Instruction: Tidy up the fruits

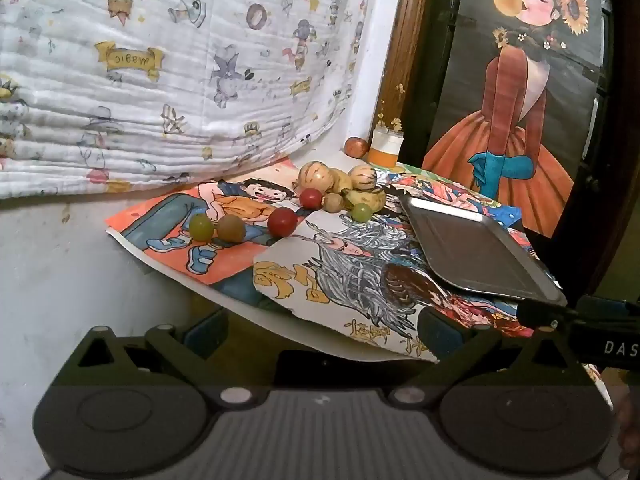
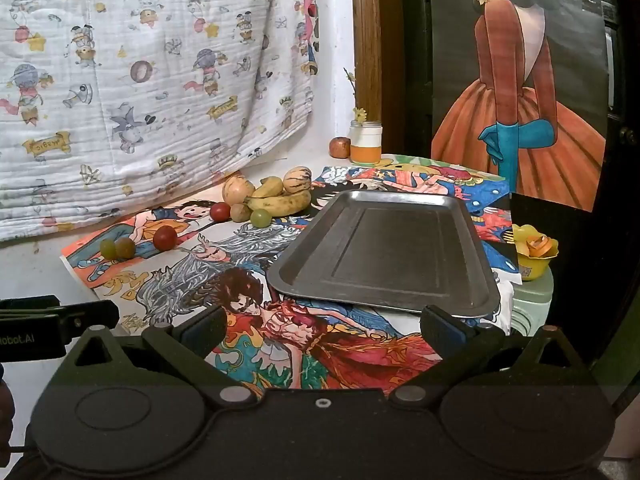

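Small fruits lie on colourful drawings: a green grape (image 1: 201, 227) (image 2: 107, 247), a brown kiwi (image 1: 231, 228) (image 2: 125, 247) and a red tomato (image 1: 282, 221) (image 2: 165, 238) in a row. Behind them sit a second tomato (image 1: 311, 198) (image 2: 220, 212), another grape (image 1: 361, 212) (image 2: 260, 217), bananas (image 2: 280, 201) and striped yellow melons (image 1: 316, 176) (image 2: 297, 179). An empty metal tray (image 1: 476, 252) (image 2: 384, 248) rests to the right. My left gripper (image 1: 320, 336) and right gripper (image 2: 322, 330) are both open, well short of the fruits, holding nothing.
A patterned white cloth (image 1: 180, 60) hangs behind. An orange-and-white jar (image 2: 366, 144) and a reddish fruit (image 2: 339, 147) stand at the back by a wooden frame. A painted poster (image 2: 516, 100) leans at right. A yellow paper flower cup (image 2: 534, 254) sits at the table's right edge.
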Tool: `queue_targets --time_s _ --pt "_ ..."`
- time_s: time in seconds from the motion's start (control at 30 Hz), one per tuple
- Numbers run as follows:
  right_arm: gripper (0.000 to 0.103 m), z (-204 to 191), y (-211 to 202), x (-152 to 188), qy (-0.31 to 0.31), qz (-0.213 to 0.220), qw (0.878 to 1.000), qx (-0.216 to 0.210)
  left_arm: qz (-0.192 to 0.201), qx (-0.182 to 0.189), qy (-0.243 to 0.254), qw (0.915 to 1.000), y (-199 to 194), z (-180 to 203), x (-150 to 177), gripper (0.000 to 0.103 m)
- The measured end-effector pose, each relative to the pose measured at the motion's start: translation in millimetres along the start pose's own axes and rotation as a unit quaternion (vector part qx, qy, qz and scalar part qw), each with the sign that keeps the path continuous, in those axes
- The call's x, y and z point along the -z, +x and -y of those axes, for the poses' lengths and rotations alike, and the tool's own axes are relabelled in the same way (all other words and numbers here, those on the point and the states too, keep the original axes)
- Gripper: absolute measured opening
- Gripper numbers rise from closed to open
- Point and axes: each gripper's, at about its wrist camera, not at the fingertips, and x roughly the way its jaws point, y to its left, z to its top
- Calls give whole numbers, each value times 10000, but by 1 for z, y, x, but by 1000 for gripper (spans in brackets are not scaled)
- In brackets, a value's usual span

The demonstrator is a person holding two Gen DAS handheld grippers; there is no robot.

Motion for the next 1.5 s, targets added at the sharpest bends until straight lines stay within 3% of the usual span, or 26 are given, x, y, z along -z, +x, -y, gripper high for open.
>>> queue_targets --time_s 1.5 --pt "103 0 2 3 52 -81 10000 -18 -43 -48 13 10000 -1 0 4 103"
